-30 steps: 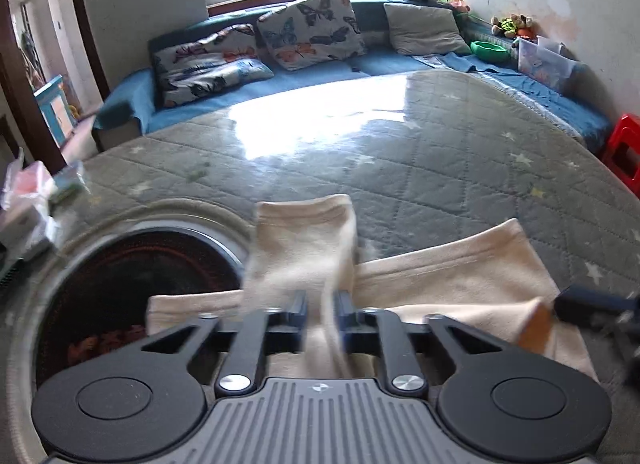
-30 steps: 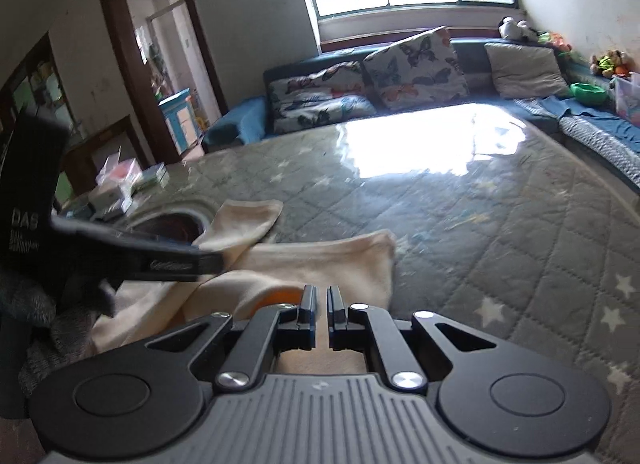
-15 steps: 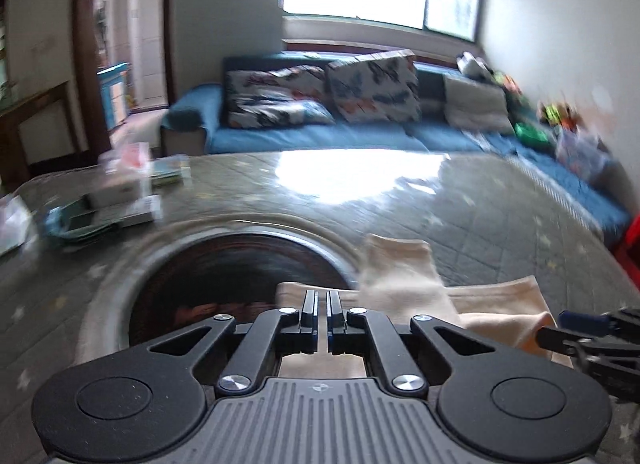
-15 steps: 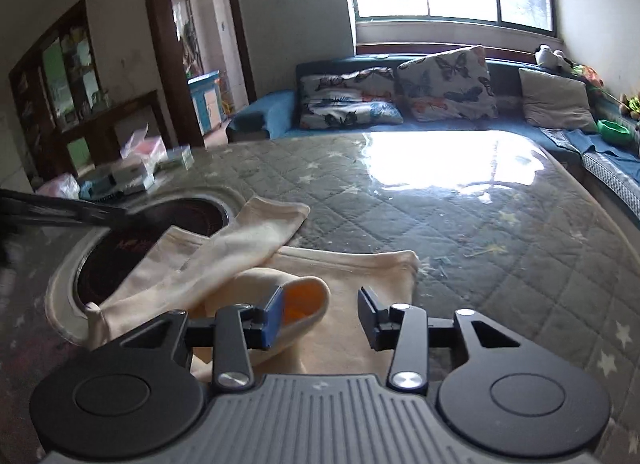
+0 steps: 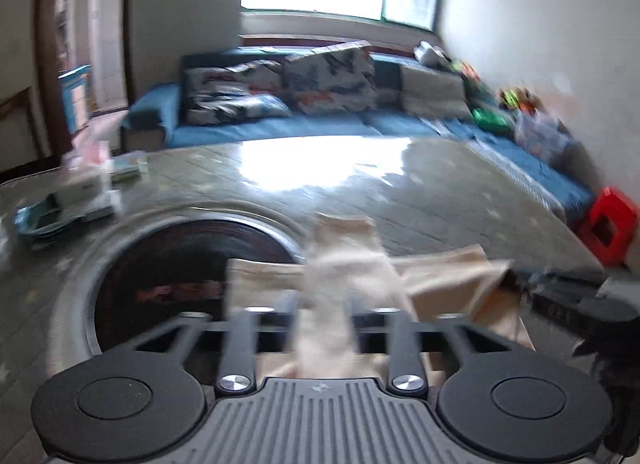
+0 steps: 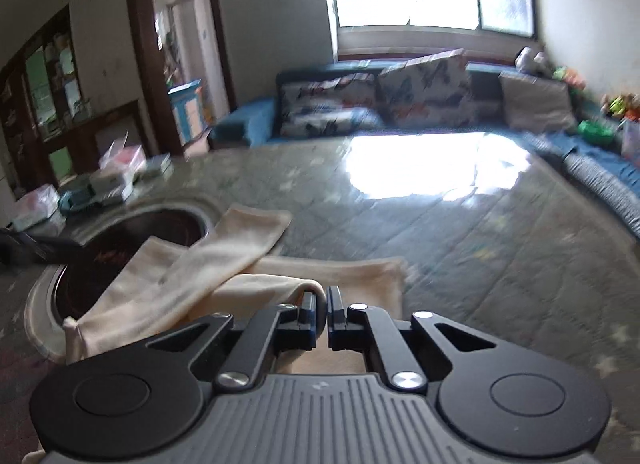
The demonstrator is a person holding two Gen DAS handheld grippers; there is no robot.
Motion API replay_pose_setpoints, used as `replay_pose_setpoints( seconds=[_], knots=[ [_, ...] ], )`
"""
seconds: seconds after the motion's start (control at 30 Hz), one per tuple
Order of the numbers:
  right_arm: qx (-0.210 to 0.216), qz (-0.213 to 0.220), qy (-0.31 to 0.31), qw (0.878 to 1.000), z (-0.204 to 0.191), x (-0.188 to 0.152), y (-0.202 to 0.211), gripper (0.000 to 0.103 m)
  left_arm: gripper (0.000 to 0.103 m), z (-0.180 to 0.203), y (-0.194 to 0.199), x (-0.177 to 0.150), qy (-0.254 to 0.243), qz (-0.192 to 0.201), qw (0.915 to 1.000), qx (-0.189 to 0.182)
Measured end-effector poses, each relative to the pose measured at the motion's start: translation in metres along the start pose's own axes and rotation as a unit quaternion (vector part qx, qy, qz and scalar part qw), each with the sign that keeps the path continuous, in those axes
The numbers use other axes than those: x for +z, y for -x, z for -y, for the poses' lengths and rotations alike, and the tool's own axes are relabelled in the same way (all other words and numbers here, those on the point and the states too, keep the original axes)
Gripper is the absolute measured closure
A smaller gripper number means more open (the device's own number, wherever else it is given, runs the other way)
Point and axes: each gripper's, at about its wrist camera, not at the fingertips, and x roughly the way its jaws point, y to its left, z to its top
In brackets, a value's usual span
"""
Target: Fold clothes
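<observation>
Cream garment (image 6: 208,264) lying on quilted table (image 6: 500,256) partly over round recess (image 6: 132,240), left gripper (image 5: 320,304) fingers spread around a raised sleeve, right gripper (image 6: 321,304) pinching a fold beside the recess.

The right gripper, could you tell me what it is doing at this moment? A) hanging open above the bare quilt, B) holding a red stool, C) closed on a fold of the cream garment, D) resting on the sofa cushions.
C: the right gripper has its jaws nearly together, pinching a rolled edge of the cream garment.
</observation>
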Motion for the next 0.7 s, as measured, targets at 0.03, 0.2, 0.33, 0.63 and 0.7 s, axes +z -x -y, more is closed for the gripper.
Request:
replay_pose_setpoints(
  seconds=[0.03,0.2,0.33,0.63,0.7],
  knots=[
    [-0.01,0.008,-0.003,1.0,0.003,0.001,0.006,0.099,0.053,0.009,-0.006,-0.001,-0.016,-0.004,0.9998,-0.006],
    [-0.05,0.022,-0.02,0.998,0.02,0.0,0.026,0.1,0.049,0.04,-0.04,-0.004,-0.073,-0.027,0.9969,-0.008],
    [-0.058,0.008,-0.037,0.998,0.034,-0.008,0.026,0.1,0.05,0.043,-0.069,-0.009,-0.091,-0.062,0.9939,0.004],
    [-0.062,0.016,-0.092,0.994,0.056,-0.022,0.035,0.1,0.1,0.009,-0.053,-0.01,-0.04,-0.037,0.9985,0.012],
    [-0.07,0.031,-0.1,0.992,0.061,-0.024,0.046,0.1,0.1,-0.008,-0.034,-0.009,-0.006,-0.014,0.9997,0.018]
  ],
)
